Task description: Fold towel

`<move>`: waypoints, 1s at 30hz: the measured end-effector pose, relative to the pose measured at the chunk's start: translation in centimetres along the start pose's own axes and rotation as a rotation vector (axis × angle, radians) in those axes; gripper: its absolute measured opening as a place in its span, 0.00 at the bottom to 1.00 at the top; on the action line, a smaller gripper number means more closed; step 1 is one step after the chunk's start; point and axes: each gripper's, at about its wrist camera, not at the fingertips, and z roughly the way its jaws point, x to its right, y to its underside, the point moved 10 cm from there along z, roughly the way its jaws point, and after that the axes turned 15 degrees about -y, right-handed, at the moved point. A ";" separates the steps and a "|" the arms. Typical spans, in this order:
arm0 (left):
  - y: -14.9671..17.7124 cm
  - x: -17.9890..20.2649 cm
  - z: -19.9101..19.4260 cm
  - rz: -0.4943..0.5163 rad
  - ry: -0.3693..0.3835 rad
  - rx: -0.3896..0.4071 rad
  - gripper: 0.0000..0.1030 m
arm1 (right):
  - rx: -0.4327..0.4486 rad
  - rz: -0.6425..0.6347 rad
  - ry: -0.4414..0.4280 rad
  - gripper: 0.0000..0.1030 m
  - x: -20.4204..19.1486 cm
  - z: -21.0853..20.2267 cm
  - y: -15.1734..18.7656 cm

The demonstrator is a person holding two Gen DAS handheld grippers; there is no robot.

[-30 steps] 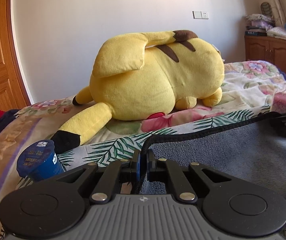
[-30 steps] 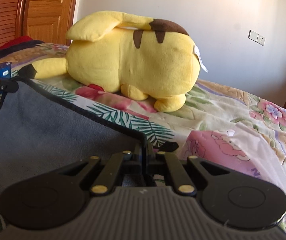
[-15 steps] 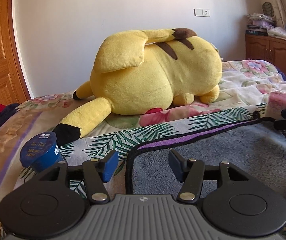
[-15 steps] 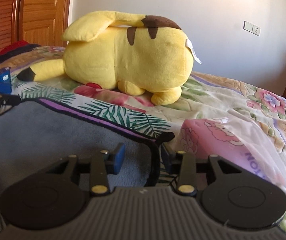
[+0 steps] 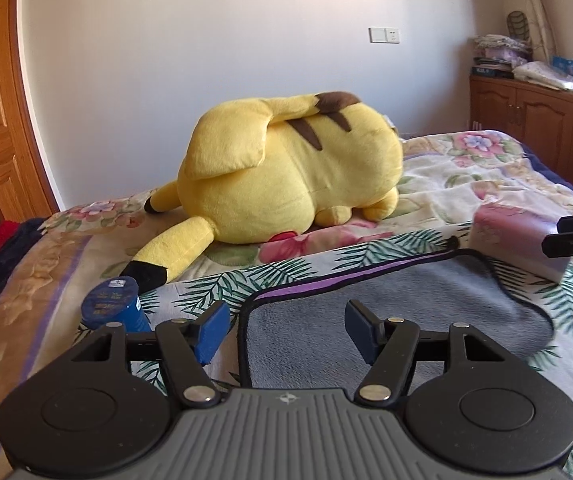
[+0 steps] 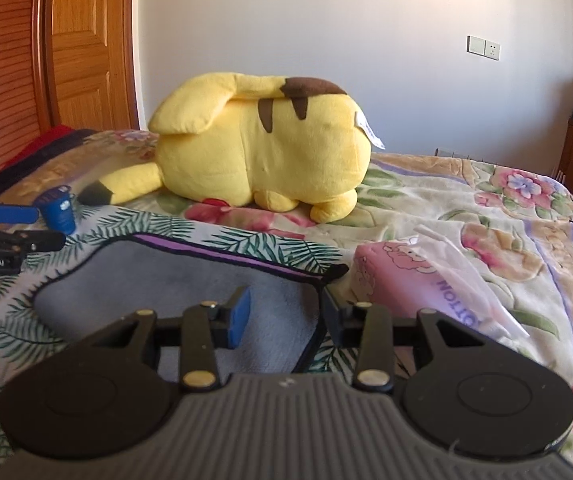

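Now your left gripper [image 5: 286, 330] hangs low over the near left corner of the towel [image 5: 386, 312], its jaws spread wide and holding nothing; the blue pads [image 5: 210, 330] stand apart on either side of the towel's black-bound edge. Your right gripper [image 6: 284, 314] sits at the opposite near corner, its jaws likewise parted and empty, with the towel's right edge running up between them.

The towel is grey, trimmed in black with a purple band along its far side, and lies flat on the bed [image 5: 466, 168], spread over a palm-leaf cloth [image 5: 246, 284]. In the right wrist view the towel [image 6: 174, 284] fills the middle ground, and its far right corner ends in a small black tab.

Just left of your left gripper stands a blue can [image 5: 112, 304], upright on the palm-leaf cloth; from the right wrist view the can [image 6: 58, 208] appears near the left gripper [image 6: 10, 228]. A yellow plush toy [image 5: 286, 184] lies on its side beyond the towel, well apart from both grippers, one black-tipped ear reaching toward the can. A pink packet [image 6: 418, 284] rests on the bed just beside the towel's far right corner, with a clear plastic wrapper [image 6: 466, 276] lying over it. A wooden cabinet [image 5: 534, 116] stands against the far wall.
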 end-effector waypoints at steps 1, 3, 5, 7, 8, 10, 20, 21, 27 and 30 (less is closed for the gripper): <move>-0.1 0.0 -0.6 0.001 0.002 -0.002 0.45 | 0.002 0.002 0.000 0.40 -0.3 -0.5 -0.1; -0.4 -0.2 -1.8 -0.007 0.005 0.000 0.46 | 0.007 0.008 0.000 0.40 -0.7 -1.7 -0.4; -0.6 -0.4 -2.9 -0.004 0.001 0.003 0.46 | 0.015 0.014 0.003 0.40 -1.2 -2.9 -0.7; -0.9 -0.4 -4.2 -0.002 0.005 0.006 0.46 | 0.025 0.015 0.002 0.40 -1.6 -4.0 -1.1; -1.0 -0.4 -4.8 -0.001 0.006 0.009 0.46 | 0.028 0.014 0.003 0.40 -1.9 -4.5 -1.2; -1.3 -0.5 -6.0 0.004 0.009 0.016 0.46 | 0.035 0.013 0.002 0.40 -2.3 -5.5 -1.5; -0.8 -1.1 -11.1 0.013 0.014 0.015 0.49 | 0.050 0.014 -0.005 0.40 -4.8 -9.4 -1.4; -0.6 -1.2 -11.6 0.012 0.015 0.015 0.49 | 0.052 0.014 -0.006 0.40 -5.0 -9.8 -1.3; -0.2 -1.6 -14.4 0.002 0.018 0.018 0.53 | 0.054 0.022 -0.005 0.40 -6.3 -11.6 -0.6; -0.1 -1.6 -16.1 0.003 0.024 0.027 0.56 | 0.058 0.029 -0.004 0.41 -6.9 -12.5 -0.3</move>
